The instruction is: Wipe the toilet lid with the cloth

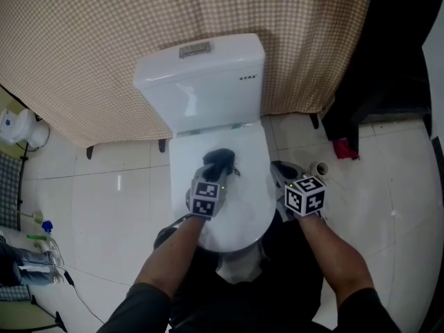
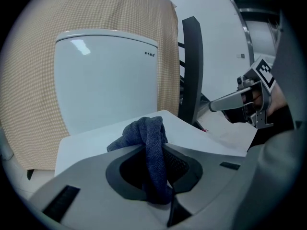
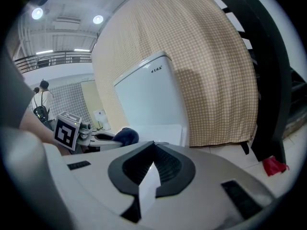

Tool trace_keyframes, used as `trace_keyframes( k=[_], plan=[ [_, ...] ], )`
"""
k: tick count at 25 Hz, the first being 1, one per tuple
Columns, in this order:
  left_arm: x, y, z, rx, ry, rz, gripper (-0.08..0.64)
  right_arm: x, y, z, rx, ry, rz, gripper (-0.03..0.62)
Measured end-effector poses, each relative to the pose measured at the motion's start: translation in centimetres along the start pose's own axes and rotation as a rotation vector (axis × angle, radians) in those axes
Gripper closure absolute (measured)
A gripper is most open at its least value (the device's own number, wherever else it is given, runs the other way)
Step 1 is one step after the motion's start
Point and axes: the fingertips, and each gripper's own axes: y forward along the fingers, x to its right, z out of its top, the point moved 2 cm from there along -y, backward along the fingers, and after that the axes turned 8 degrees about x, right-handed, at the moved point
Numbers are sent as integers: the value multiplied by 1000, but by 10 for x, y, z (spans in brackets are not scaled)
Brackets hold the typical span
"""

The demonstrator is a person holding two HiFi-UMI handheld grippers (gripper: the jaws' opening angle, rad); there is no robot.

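Note:
The white toilet has its lid (image 1: pixel 243 207) down, in front of the tank (image 1: pixel 201 82). A dark blue cloth (image 1: pixel 223 157) lies bunched on the back half of the lid. My left gripper (image 1: pixel 216 171) is shut on it. In the left gripper view the cloth (image 2: pixel 146 138) hangs folded between the jaws, above the lid (image 2: pixel 91 143). My right gripper (image 1: pixel 279 170) is shut and holds nothing. It hovers at the lid's right edge, and its tip (image 2: pixel 216 104) shows at the right of the left gripper view. From the right gripper view the cloth (image 3: pixel 125 136) and the tank (image 3: pixel 153 99) are visible.
A beige checked curtain (image 1: pixel 104 40) hangs behind the toilet. A black frame (image 1: pixel 374 103) stands at the right, with a red object (image 1: pixel 345 148) and a small roll (image 1: pixel 320 168) on the tiled floor. Cables and bottles (image 1: pixel 31 255) lie at the left.

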Motion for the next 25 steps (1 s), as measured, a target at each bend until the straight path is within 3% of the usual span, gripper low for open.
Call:
trace_keyframes(
  k=[25],
  plan=[
    [27, 24, 5, -50, 7, -43, 492, 13, -15, 4, 22, 6, -24, 588]
  ],
)
